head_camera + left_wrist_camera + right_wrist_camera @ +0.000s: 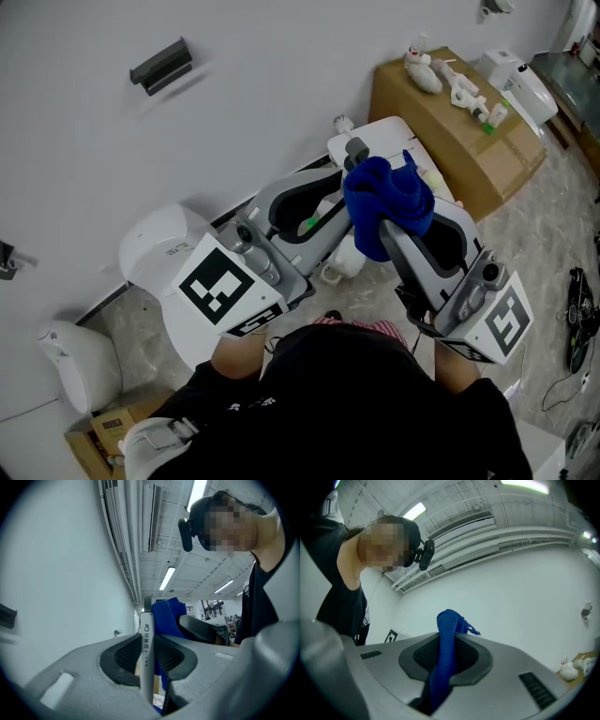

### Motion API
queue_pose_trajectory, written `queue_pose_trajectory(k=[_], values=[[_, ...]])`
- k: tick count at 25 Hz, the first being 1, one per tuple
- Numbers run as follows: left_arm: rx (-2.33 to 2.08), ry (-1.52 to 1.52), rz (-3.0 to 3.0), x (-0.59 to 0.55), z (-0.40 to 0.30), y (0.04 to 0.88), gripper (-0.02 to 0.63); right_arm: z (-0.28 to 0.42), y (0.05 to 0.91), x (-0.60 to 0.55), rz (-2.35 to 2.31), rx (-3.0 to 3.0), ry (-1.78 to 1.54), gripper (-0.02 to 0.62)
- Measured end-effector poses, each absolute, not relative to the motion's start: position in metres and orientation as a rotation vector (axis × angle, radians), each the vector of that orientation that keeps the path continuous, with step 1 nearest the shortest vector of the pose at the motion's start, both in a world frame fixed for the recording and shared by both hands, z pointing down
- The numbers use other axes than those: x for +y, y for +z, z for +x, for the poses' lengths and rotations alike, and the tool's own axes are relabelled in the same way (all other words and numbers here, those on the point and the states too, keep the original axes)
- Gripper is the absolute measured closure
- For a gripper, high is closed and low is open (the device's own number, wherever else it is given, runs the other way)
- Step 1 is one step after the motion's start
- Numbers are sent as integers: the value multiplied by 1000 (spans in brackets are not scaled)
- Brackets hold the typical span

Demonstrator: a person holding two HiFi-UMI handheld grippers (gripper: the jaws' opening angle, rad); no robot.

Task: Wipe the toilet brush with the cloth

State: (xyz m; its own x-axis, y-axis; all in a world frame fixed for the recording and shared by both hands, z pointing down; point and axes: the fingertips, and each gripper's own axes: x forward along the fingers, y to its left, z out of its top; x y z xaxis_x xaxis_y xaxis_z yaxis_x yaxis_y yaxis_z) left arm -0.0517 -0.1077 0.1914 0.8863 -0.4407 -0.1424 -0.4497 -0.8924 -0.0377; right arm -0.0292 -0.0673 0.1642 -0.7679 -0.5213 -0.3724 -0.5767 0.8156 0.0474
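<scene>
The toilet brush's white handle (146,658) stands upright between the jaws of my left gripper (147,644), which is shut on it. In the head view the handle's grey top (356,150) pokes out above the left gripper (330,202). A bunched blue cloth (384,202) hangs from my right gripper (398,223), pressed against the upper handle just under the grey top. In the right gripper view the cloth (445,658) is pinched between the jaws of the right gripper (446,651). From the left gripper view the cloth (166,616) shows right behind the handle. The brush's lower end is hidden.
A white toilet (164,239) stands at the left against the wall and a white bin (80,361) sits at the lower left. A cardboard box (450,122) with small white items stands at the right. Cables (577,319) lie on the floor by the right edge.
</scene>
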Motion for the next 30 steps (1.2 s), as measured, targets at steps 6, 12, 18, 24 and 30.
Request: queue_pose_trajectory(k=[6,12,18,24,30], values=[[718,207,-2983,-109,-48,190,515,-32,172,-68,-837,2683,219,532],[742,210,-2983,-113,-50,191,515,-32,185,-71,-843,2701,168,532],[760,207,-2987,-117,-54,194,515,-37,194,-73,-840,2710,116,532],[780,212,-2984,-119,-59,195,515,-40,209,-78,-864,2739,102,532],[792,224,-2983,-121,-64,194,515,-47,220,-82,-872,2748,61,532]])
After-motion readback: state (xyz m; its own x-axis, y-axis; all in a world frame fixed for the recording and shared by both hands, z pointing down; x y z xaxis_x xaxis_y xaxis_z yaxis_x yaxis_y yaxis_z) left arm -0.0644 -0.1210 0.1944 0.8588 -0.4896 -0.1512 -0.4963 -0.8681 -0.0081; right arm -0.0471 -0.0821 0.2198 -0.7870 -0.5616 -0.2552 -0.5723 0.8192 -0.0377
